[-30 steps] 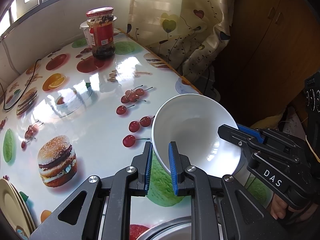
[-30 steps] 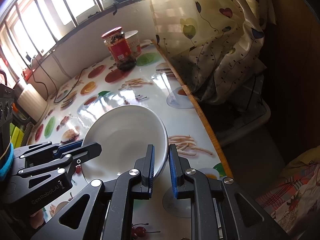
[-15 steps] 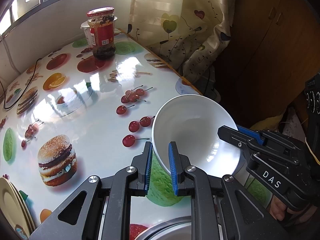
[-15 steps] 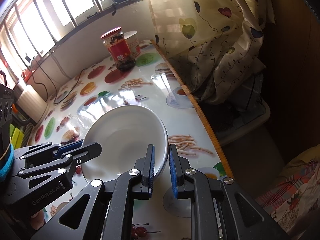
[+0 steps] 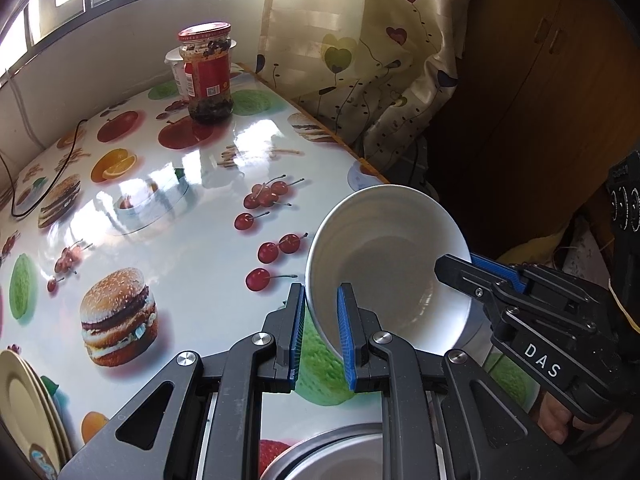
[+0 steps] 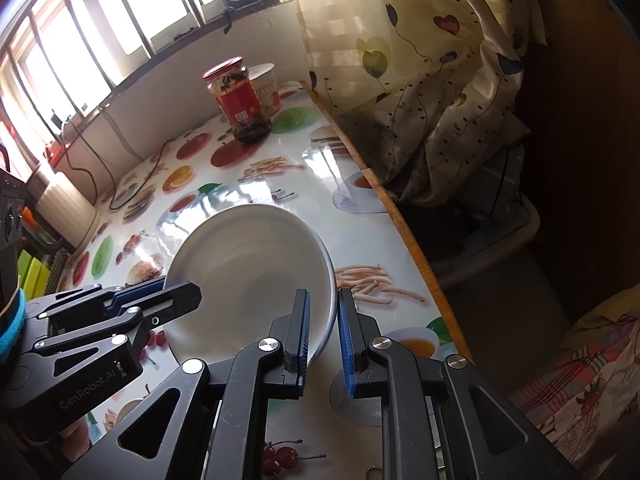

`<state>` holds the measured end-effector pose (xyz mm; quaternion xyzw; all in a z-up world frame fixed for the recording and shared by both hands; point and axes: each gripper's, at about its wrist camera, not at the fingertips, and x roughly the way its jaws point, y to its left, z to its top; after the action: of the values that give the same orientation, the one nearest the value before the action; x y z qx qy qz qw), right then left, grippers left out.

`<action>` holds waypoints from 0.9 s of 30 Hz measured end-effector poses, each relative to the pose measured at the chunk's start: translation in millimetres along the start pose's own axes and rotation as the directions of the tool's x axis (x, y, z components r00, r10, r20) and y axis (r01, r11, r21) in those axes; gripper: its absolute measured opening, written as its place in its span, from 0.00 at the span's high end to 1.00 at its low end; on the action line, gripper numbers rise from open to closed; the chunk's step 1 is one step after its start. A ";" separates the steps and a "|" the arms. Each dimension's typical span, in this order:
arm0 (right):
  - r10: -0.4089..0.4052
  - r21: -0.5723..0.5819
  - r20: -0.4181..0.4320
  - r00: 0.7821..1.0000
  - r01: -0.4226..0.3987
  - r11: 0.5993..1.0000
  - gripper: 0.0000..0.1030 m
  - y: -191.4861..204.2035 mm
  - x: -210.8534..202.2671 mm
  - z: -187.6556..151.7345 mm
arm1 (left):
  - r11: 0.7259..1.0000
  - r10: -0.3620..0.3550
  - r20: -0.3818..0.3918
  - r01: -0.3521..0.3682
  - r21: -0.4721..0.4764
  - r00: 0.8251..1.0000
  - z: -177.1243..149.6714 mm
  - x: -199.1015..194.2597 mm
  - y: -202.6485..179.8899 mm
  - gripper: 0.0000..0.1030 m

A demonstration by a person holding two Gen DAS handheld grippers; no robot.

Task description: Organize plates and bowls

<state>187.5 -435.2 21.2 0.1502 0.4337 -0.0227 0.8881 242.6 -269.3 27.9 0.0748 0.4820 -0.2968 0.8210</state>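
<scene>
A white bowl (image 5: 384,264) is being held tilted above the desk (image 5: 168,216), near its right edge, by both grippers at once. Its near rim is being clamped between the narrow-set fingers of the left gripper (image 5: 319,332), while the opposite rim is being pinched by the right gripper (image 6: 323,334), whose fingers are likewise drawn close on it. A stack of plates (image 5: 28,412) is being kept at the desk's left edge. A red-lidded jar (image 5: 208,74) is standing at the far end.
</scene>
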 end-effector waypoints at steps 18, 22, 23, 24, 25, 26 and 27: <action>0.001 -0.002 0.040 0.999 -0.001 1.000 0.86 9.4 -27.5 -7.4 | 1.000 -0.004 0.029 0.004 0.000 1.000 -8.6 -23.0 -8.0 0.83; -0.002 -0.004 0.048 0.999 0.002 1.000 0.86 12.7 -34.5 -10.5 | 1.000 -0.007 0.036 0.008 -0.001 0.999 -11.8 -28.8 -9.7 0.83; -0.002 -0.005 0.050 0.999 0.003 1.000 0.86 13.5 -36.2 -11.2 | 1.000 -0.008 0.038 0.008 -0.002 0.999 -12.5 -30.4 -10.1 0.83; -0.004 -0.007 0.052 0.999 0.004 1.000 0.86 14.3 -38.0 -12.0 | 1.000 -0.010 0.041 0.010 -0.002 0.999 -12.9 -32.2 -10.2 0.83; -0.005 -0.007 0.055 0.998 0.005 1.000 0.86 15.2 -39.7 -12.6 | 1.000 -0.010 0.044 0.010 -0.001 0.999 -13.6 -34.1 -10.7 0.83; -0.004 -0.006 0.057 0.998 0.004 1.000 0.86 15.7 -41.7 -13.4 | 1.000 -0.010 0.046 0.010 -0.002 0.999 -14.6 -36.0 -10.7 0.83; -0.004 -0.006 0.060 0.998 0.004 1.000 0.86 16.7 -43.9 -14.4 | 1.000 -0.011 0.048 0.011 -0.004 0.999 -15.6 -38.1 -10.3 0.83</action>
<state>152.0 -419.1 51.2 0.1459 0.4070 -0.0275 0.9013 211.5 -255.6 53.3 0.0630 0.4631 -0.3019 0.8309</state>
